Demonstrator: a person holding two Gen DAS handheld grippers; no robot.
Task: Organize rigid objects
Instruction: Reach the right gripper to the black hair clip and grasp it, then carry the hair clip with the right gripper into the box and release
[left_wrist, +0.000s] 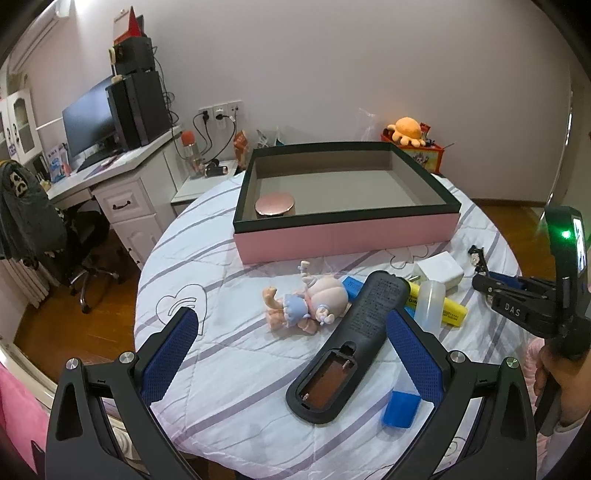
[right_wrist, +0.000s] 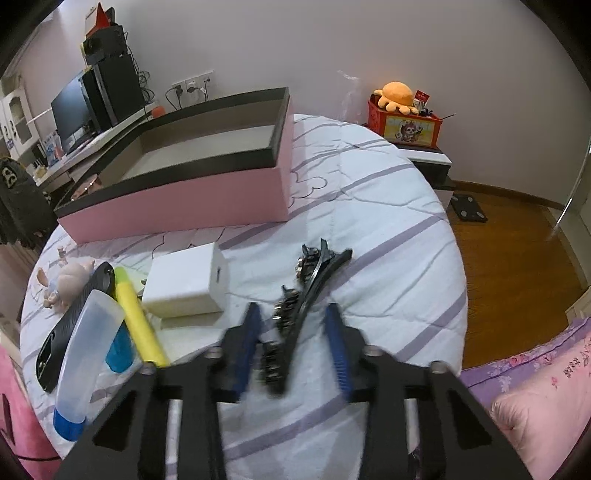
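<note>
The step in hand, as I judge it, is picking up the black curved hair clip set with dark stones (right_wrist: 306, 295) to carry it to the shallow pink cardboard box with a dark rim (right_wrist: 207, 195). The clip lies on the round bed with a white quilt striped in purple (right_wrist: 388, 206), with its far end pointing to 1 o'clock. The box stands well apart at 11 o'clock and is open-topped, with a round rose-gold compact (left_wrist: 275, 204) in its near left corner.

The right gripper (right_wrist: 293, 308) points steeply down at the quilt. Its jaws are drawn narrow about the near end of the clip, which sits between the blue pads; blur hides the exact contact, but I take it for a grip.

To do this well, the jaws should bear on the solid black spine rather than the stone-set strip, which may slip. The lift should go straight up before swinging toward 11 o'clock, so the long free end clears the white square charger block (right_wrist: 184, 284) just beside it at 10 o'clock. The clip should pass over the box rim, not scrape it, and go down flat on the bare floor of the box.

The left gripper (left_wrist: 291, 315) tilts down over the bed at 9 o'clock of the right one. Its jaws are wide and hold nothing, with the black remote control with its battery cover off (left_wrist: 354, 332) lying against the right pad. A person's hand (left_wrist: 565, 380) holds the right tool's handle at 3 o'clock in that view.
</note>
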